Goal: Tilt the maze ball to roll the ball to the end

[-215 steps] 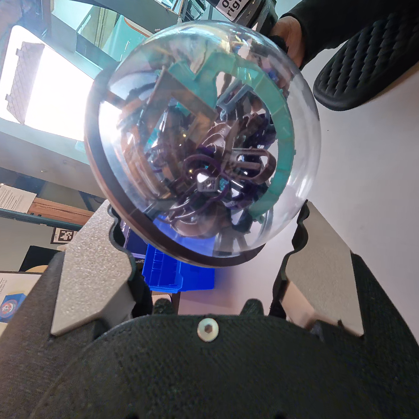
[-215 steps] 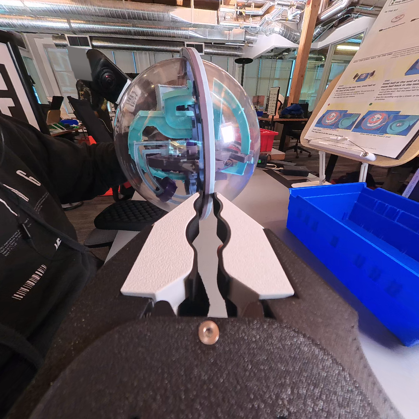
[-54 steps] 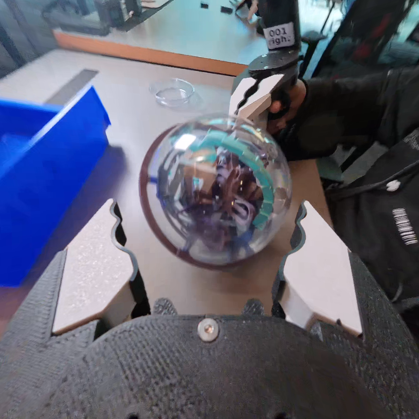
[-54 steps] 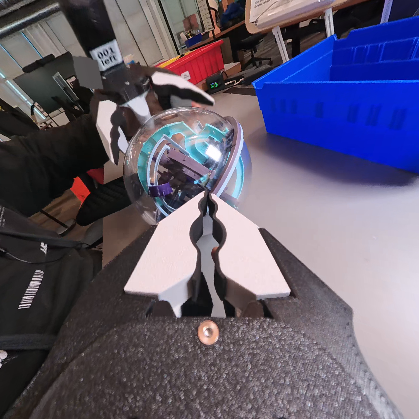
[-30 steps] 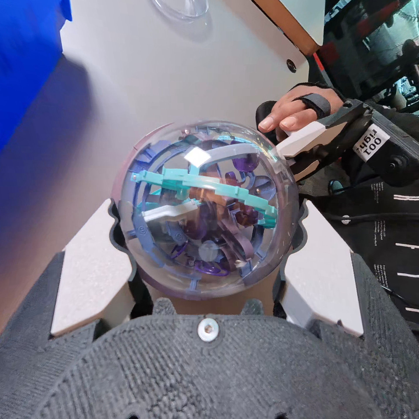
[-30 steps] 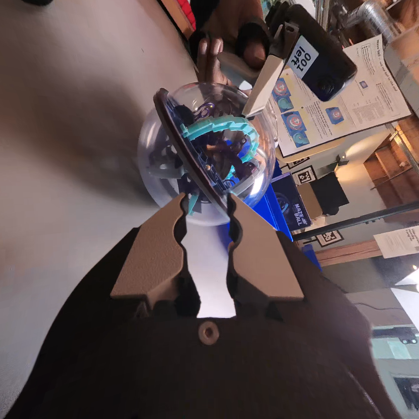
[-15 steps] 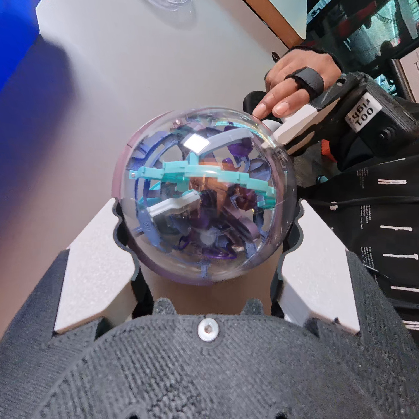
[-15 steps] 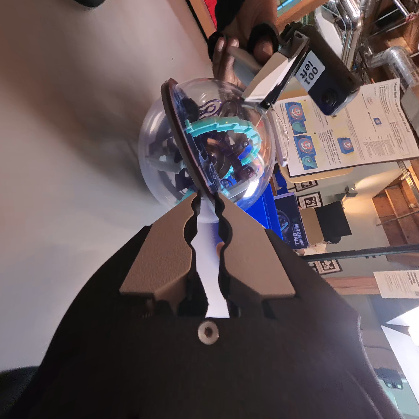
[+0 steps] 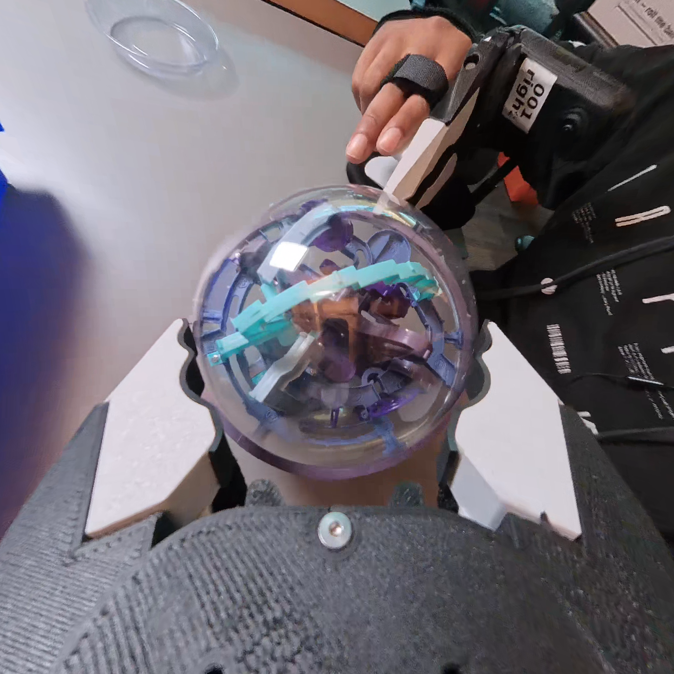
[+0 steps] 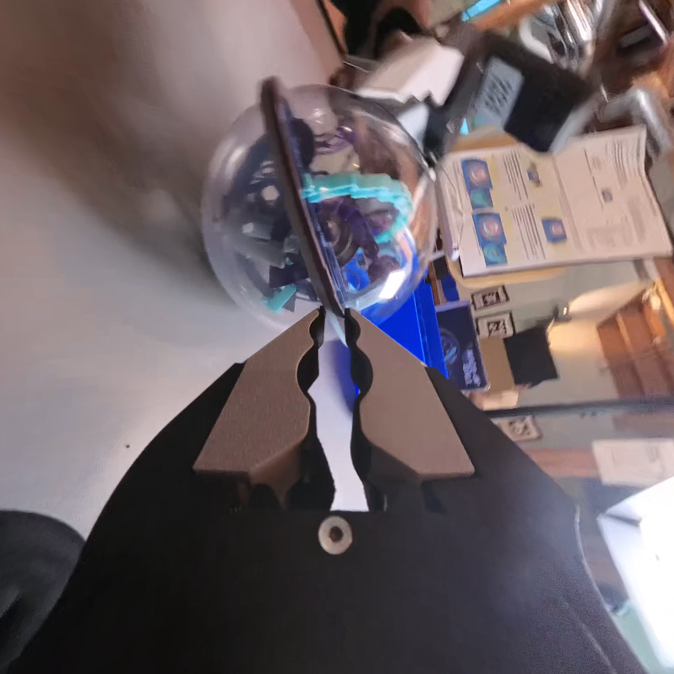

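Two grippers are seen on one clear maze ball, which is held in the air above a pale table. In the left wrist view the ball fills the centre of the frame, and the left gripper is spread wide around it, its white fingers pressed against the sphere on both sides. Teal, purple and grey tracks are visible inside the shell; the small ball within cannot be made out. At the upper right of that frame, the right gripper is seen meeting the ball's top edge, a person's hand wrapped around its grip. In the right wrist view, which is blurred, the dark equator rim runs diagonally through the upper middle, and the right gripper is nearly closed, pinching that rim between its tips. A clear shallow dish lies on the table at the upper left of the left wrist view. A blue bin is seen behind the ball at centre right.
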### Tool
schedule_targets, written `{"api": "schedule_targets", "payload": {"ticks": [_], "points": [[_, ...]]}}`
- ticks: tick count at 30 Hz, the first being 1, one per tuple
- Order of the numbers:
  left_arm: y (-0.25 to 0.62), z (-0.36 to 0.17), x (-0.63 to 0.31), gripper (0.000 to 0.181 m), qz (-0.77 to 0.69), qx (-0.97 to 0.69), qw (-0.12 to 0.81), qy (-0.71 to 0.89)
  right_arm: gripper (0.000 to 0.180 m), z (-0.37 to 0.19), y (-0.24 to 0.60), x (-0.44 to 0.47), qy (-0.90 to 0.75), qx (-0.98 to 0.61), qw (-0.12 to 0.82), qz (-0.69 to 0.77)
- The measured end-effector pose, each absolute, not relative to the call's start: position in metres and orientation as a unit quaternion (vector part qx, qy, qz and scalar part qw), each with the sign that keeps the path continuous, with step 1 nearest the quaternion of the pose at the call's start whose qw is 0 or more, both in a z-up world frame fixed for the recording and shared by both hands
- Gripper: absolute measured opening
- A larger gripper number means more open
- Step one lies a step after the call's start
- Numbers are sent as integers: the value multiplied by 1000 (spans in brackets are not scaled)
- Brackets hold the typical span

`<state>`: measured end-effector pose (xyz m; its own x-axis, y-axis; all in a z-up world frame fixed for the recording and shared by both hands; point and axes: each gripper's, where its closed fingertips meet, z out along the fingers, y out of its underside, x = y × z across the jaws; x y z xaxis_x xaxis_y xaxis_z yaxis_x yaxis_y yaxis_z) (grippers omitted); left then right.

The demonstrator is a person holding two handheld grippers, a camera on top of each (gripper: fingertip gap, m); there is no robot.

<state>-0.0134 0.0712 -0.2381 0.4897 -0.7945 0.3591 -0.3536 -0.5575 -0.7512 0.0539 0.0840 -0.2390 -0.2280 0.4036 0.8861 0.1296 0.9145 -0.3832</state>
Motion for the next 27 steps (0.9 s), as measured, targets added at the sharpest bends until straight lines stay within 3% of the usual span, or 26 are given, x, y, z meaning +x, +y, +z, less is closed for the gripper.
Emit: {"api": "schedule_targets", "payload": {"ticks": [3, 5, 9, 12, 21, 27], "points": [[73, -240, -15, 147, -340, -811, 351, 321, 13, -235, 103, 54, -731, -283, 596, 172], [70, -241, -14, 147, -340, -810, 379, 289, 25, -238, 107, 56, -707, -353, 570, 225], [61, -241, -15, 146, -320, -806, 439, 234, 76, -258, 95, 63, -676, -470, 449, 347], [56, -241, -15, 146, -298, -808, 472, 190, 93, -259, 75, 64, -650, -501, 392, 415], [23, -256, 6, 148, -295, -824, 439, 203, 107, -240, 48, 52, -629, -500, 314, 506], [-2, -245, -5, 127, -369, -802, 399, 249, 105, -242, 53, 59, -635, -468, 230, 569]]}}
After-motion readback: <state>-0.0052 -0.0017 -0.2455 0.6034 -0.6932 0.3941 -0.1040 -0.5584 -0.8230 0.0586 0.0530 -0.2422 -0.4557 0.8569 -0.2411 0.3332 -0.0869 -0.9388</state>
